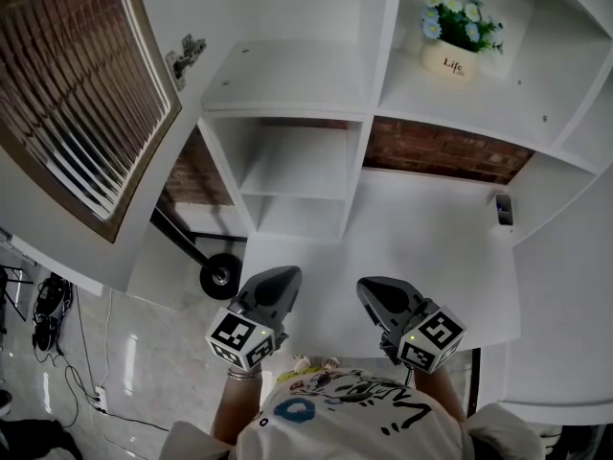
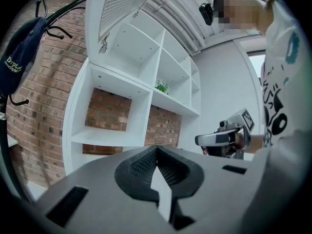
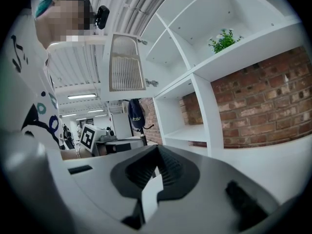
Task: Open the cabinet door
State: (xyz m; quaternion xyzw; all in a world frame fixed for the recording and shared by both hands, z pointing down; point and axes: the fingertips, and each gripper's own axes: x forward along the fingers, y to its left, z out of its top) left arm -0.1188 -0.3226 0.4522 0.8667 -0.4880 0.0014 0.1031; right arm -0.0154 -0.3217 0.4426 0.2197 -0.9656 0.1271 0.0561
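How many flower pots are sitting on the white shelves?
1. The flower pot stands on a shelf at the head view's upper right. Shelves outside the pictures could hold more.

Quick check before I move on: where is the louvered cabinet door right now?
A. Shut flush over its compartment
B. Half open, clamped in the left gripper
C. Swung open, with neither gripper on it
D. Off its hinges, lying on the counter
C: the cabinet door stands swung out to the left with its hinge exposed and the compartment open, while the left gripper and right gripper sit low, jaws together, holding nothing.
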